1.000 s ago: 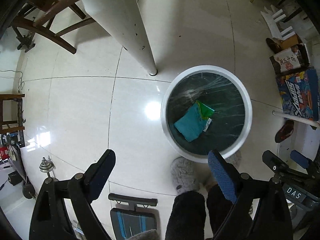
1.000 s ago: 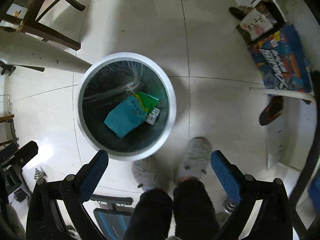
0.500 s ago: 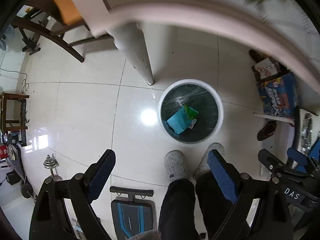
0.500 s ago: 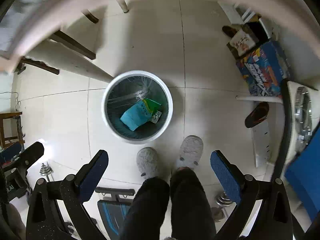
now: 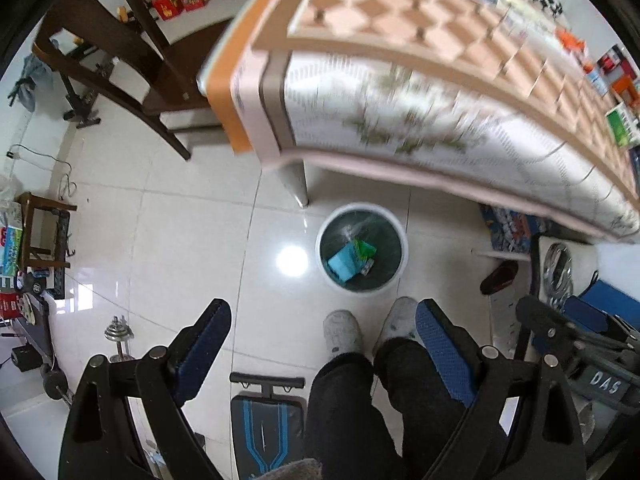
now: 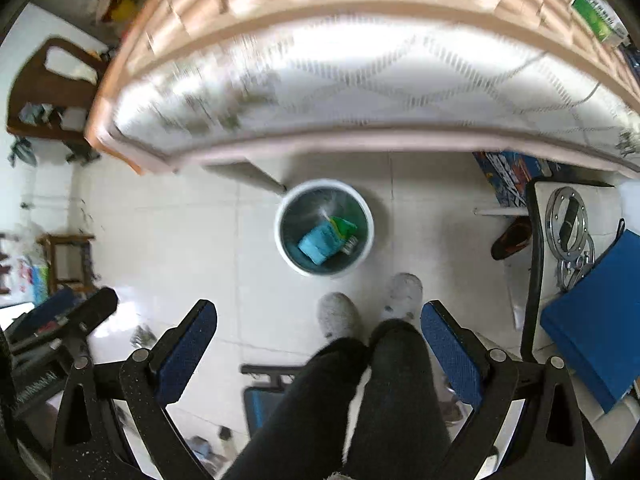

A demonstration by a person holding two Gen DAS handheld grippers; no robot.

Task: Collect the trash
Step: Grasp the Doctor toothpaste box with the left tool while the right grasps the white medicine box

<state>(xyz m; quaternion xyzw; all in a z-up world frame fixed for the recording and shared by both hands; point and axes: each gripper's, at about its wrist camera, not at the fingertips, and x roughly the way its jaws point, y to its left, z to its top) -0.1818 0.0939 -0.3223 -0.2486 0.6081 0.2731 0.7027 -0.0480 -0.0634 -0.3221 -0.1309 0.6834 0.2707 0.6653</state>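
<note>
A white round trash bin (image 5: 325, 236) with a dark liner stands on the tiled floor by a table leg. It also shows in the right wrist view (image 6: 280, 236). Inside lie a teal packet (image 5: 342, 263) and a green wrapper (image 5: 365, 249), also seen in the right wrist view as the teal packet (image 6: 320, 242) and green wrapper (image 6: 343, 227). My left gripper (image 5: 323, 336) is open and empty, high above the floor. My right gripper (image 6: 319, 340) is open and empty, also high above the bin. A green packet (image 5: 619, 126) lies on the table at the far right.
A table with a checked cloth (image 5: 400, 80) fills the upper view, its edge above the bin. A wooden chair (image 5: 120, 60) stands at the left. The person's slippered feet (image 5: 344, 332) stand beside the bin. Boxes (image 5: 508, 224) and a shoe (image 5: 498, 278) lie under the table.
Both grippers have risen well away from the bin, which looks much smaller. The tabletop has come into view. Both stay open and empty.
</note>
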